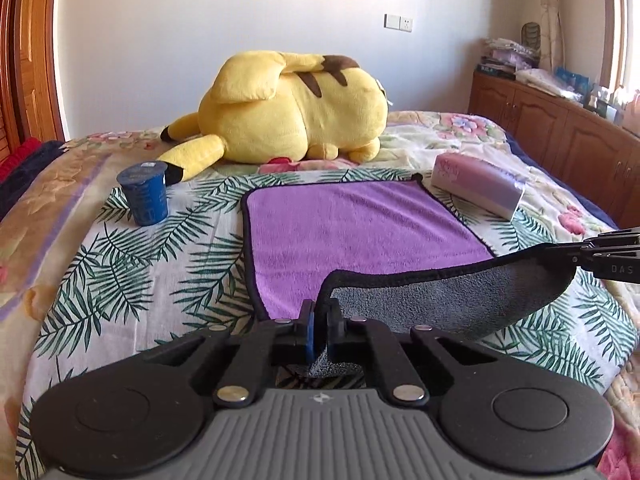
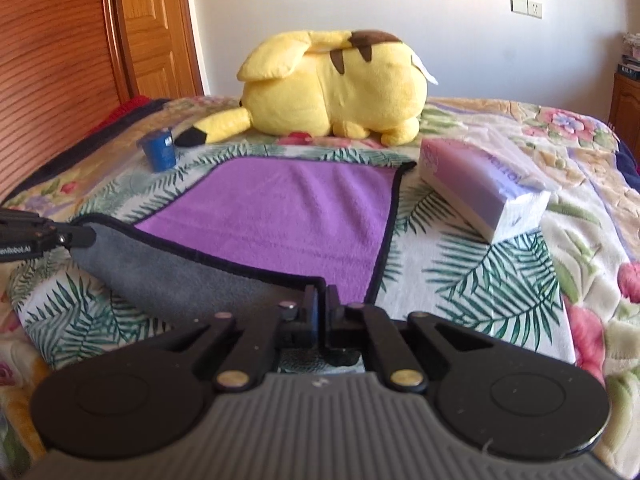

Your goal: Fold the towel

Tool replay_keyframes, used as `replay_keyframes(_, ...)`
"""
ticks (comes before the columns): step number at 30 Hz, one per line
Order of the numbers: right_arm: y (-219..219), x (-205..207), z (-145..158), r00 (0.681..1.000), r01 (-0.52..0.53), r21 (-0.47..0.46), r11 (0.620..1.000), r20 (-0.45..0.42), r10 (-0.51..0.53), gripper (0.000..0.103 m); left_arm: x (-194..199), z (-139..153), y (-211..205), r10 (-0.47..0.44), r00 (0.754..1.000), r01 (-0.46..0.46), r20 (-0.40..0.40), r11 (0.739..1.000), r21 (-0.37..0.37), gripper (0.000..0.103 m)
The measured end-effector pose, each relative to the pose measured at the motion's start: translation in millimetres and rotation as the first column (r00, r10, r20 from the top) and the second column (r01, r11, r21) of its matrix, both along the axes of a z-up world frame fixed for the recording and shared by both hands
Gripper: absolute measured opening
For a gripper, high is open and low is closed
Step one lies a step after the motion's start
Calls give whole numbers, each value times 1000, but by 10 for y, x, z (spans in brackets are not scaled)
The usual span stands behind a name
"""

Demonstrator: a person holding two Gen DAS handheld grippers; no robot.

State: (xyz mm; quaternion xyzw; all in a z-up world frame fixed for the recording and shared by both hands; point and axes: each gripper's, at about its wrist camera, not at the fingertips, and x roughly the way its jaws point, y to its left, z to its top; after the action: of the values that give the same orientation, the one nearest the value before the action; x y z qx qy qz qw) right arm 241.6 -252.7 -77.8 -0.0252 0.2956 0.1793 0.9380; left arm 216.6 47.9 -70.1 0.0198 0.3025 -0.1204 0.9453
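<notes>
A purple towel with a black hem and grey underside lies on the bed; it also shows in the right wrist view. Its near edge is lifted off the bed, grey side showing. My left gripper is shut on the near left corner. My right gripper is shut on the near right corner. Each gripper shows in the other's view, the right and the left, with the hem stretched between them.
A yellow plush toy lies at the far side of the bed. A blue cup stands left of the towel. A purple tissue pack lies right of it. A wooden cabinet runs along the right, wooden doors on the left.
</notes>
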Motion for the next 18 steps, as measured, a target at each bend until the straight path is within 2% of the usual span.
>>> replay_keyframes(6, 9, -3, 80, 999, -11, 8, 1000, 42, 10, 4, 30, 48, 8, 2, 1000, -2, 29, 1000, 2, 0)
replay_keyframes(18, 46, 89, 78, 998, -30, -17, 999, 63, 31, 4, 203, 24, 9, -11, 999, 10, 38, 1000, 25, 0)
